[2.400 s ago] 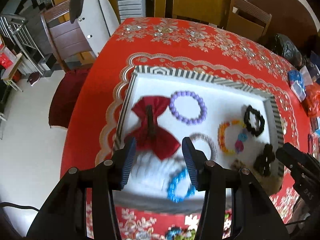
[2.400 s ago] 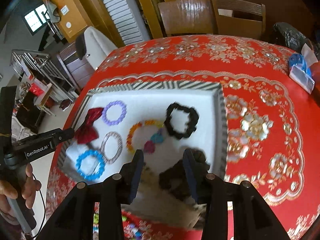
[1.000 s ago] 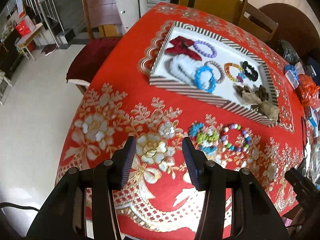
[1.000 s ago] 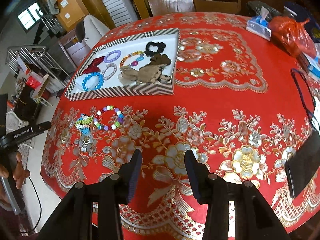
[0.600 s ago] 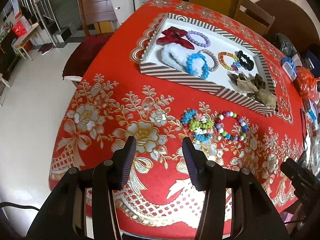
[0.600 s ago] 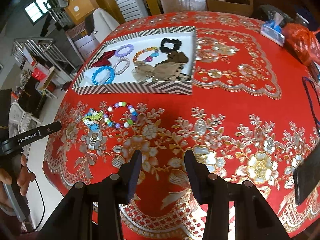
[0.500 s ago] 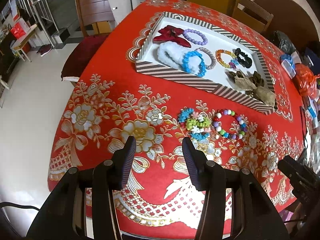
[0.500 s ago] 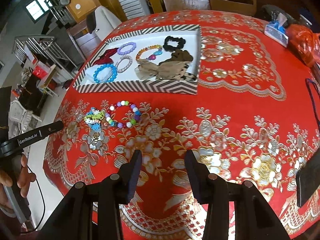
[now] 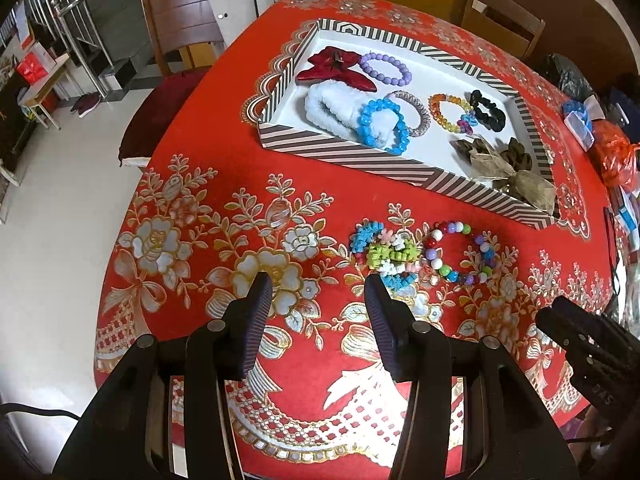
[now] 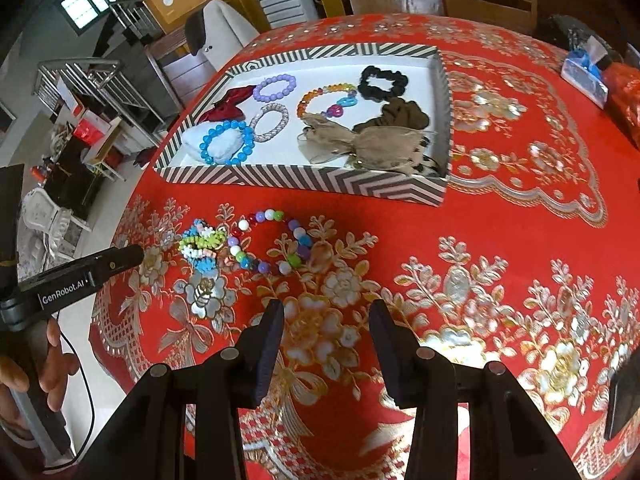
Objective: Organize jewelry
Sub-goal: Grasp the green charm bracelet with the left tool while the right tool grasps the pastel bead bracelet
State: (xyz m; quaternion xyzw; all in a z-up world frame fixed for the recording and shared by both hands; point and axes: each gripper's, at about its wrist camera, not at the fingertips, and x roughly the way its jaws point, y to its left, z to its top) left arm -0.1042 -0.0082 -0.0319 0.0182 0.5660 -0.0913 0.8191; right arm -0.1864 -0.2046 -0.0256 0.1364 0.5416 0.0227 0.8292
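A striped-walled tray (image 9: 360, 160) (image 10: 304, 178) on the red tablecloth holds a red bow (image 9: 336, 66), purple (image 9: 385, 68), blue (image 9: 384, 124) and amber bead bracelets, a white fluffy band, a black scrunchie (image 10: 383, 85) and brown fabric pieces (image 10: 372, 142). In front of the tray lie a green-blue chip bracelet (image 9: 386, 254) (image 10: 202, 246) and a multicolour bead bracelet (image 9: 460, 252) (image 10: 272, 242). My left gripper (image 9: 318, 294) hovers open just near of the chip bracelet. My right gripper (image 10: 326, 320) is open and empty, above the cloth to the near right of the bead bracelet.
Wooden chairs (image 9: 500, 20) stand at the table's far side, and one with a red cushion (image 9: 160, 120) at the left. A tissue pack (image 10: 584, 72) and an orange bag (image 9: 616, 152) sit at the far right. A dark flat object (image 10: 624, 400) lies near the right edge.
The right-wrist view has shifted left and nearer the loose bracelets, which look larger now. The left view has barely changed. Both grippers keep the same gap and hold nothing.
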